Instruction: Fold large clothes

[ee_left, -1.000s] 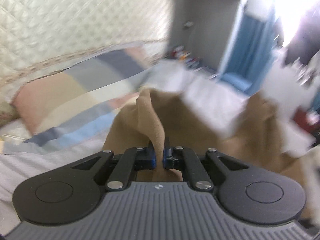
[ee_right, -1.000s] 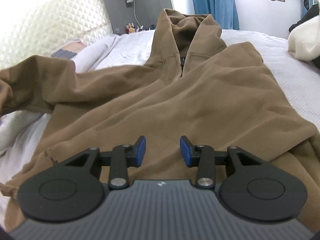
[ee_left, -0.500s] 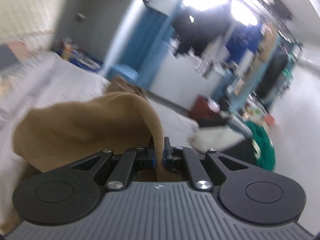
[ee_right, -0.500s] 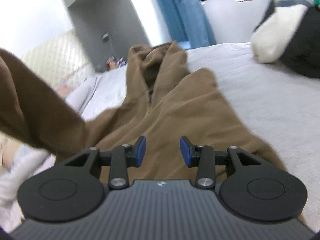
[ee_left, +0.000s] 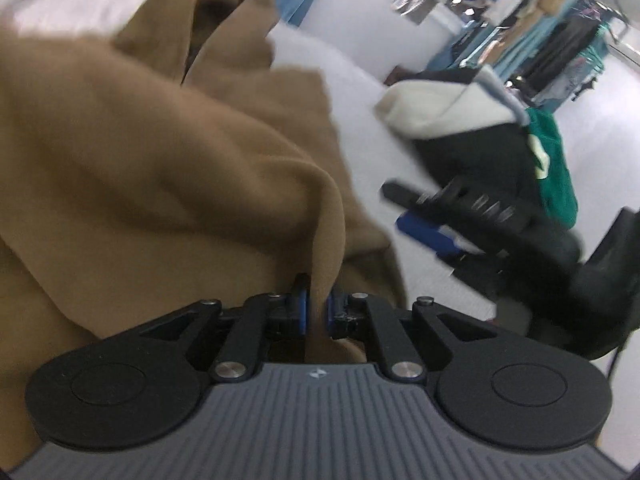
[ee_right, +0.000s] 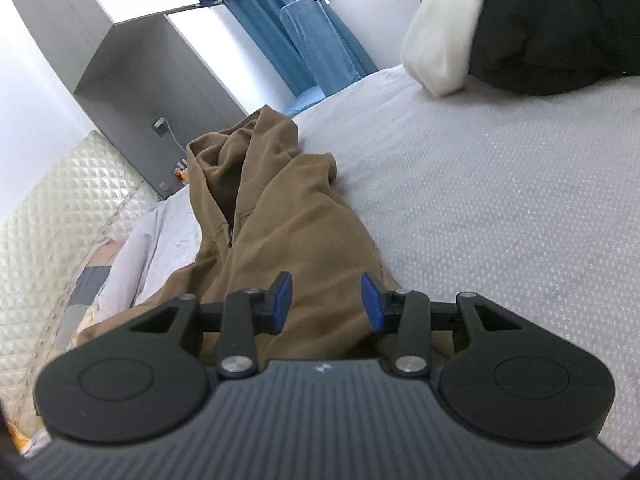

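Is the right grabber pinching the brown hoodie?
No, the right gripper has its jaws standing open above the brown hoodie, with nothing pressed between its blue pads.

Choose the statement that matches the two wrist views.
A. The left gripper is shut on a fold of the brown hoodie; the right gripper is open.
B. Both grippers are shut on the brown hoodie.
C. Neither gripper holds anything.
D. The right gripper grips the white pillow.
A: the left gripper pinches a fold of the brown hoodie, while the right gripper is open above the cloth, pressing nothing.
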### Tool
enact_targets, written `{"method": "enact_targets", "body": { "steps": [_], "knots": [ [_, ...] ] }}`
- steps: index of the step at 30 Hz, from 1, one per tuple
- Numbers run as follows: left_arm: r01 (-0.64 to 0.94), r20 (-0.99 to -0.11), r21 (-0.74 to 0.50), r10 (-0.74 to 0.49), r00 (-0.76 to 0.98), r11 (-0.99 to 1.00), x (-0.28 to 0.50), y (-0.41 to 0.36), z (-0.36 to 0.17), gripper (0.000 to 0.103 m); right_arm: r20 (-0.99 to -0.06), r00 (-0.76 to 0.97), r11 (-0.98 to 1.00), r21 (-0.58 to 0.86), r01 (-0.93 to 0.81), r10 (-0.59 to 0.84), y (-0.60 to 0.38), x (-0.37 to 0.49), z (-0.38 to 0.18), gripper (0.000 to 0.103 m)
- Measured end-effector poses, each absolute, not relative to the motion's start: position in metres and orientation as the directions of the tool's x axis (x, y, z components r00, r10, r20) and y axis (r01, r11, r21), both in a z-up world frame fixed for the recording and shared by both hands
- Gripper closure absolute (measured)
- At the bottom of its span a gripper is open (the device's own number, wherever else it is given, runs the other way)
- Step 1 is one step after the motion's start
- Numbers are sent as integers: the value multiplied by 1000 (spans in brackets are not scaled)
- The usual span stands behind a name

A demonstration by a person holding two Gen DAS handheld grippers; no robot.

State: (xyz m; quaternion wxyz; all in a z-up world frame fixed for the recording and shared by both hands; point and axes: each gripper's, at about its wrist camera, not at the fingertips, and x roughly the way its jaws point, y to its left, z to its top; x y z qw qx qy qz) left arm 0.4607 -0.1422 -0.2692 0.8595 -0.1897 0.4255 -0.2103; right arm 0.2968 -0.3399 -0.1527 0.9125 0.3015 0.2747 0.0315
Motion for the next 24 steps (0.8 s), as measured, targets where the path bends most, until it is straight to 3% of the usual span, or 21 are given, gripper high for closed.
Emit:
{"method": "enact_targets", "body": {
  "steps": [1,5,8,13,17,24],
  "knots": [
    [194,-647,-516,-528,551,834,463,-137,-274,93,-482,846,817,567,104,227,-338,297,-153,61],
    [200,-620,-559,-566,543,805,458,-125,-275,59,-477,844,827,558,74,246,-331,298,-152,61],
    [235,-608,-550,-577,545,802,453,-108,-259,52,-456,850,837,546,32,265,-323,297,-147,61],
    [258,-576,-497,-538,616,828,430,-64,-231,48,-403,852,846,527,-84,336,-301,288,-138,61],
    [217,-563,-414,-436,702,884,414,-20,-232,48,-376,836,854,484,-190,399,-274,282,-130,61],
    [46,-558,-460,-329,762,887,421,56,-259,48,-338,799,837,431,-338,497,-232,273,-121,61]
  ]
}}
